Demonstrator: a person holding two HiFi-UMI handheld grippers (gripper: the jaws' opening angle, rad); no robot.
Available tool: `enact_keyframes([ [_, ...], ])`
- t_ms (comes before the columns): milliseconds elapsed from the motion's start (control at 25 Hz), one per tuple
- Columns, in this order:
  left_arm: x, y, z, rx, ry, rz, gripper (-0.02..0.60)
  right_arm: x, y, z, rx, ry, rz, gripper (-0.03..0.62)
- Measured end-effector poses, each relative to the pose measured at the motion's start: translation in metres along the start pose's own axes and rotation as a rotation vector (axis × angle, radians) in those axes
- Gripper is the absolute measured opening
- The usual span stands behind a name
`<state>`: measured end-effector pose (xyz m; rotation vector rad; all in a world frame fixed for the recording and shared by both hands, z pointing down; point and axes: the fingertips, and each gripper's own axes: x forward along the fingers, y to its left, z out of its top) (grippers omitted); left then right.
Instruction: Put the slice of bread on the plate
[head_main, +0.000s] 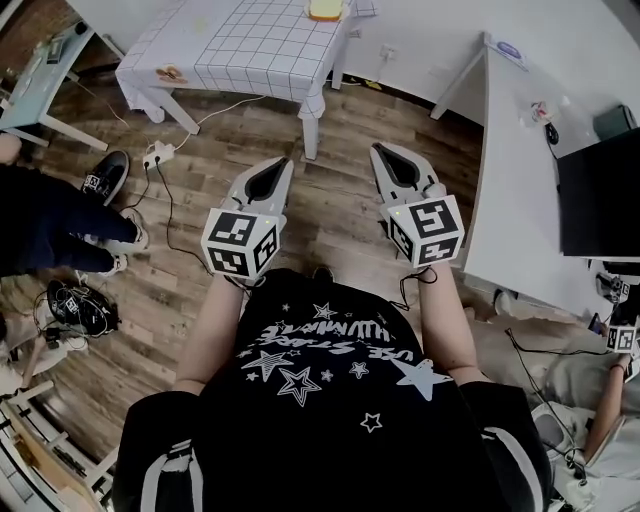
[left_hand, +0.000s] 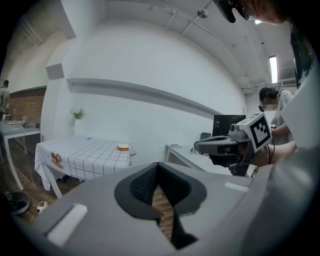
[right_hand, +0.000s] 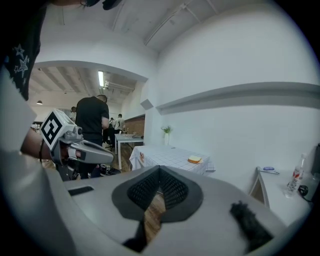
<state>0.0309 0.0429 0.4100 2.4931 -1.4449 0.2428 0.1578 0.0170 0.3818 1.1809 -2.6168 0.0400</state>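
Over the wood floor (head_main: 340, 215), a person in a black star-print shirt (head_main: 330, 400) is standing, well short of the checked-cloth surface (head_main: 240, 45). A white desk (head_main: 520, 170) is running along the right side. The person is holding both claws out side by side, pointing toward the surface. Left claw (head_main: 286, 162) is clenched and empty, with floor showing through the gap behind its tips. Right claw (head_main: 379, 150) is clenched and empty too. Bread (head_main: 325, 9) is lying near the surface's far corner, well apart from both claws. What it is resting on is too small to tell.
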Motion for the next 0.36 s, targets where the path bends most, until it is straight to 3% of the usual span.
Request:
enact_keyframes([
  [360, -0.036, -0.004, -0.017, -0.002, 0.002, -0.004, 0.009, -0.012, 0.034, -0.007, 0.009, 0.001, -0.004, 0.014],
])
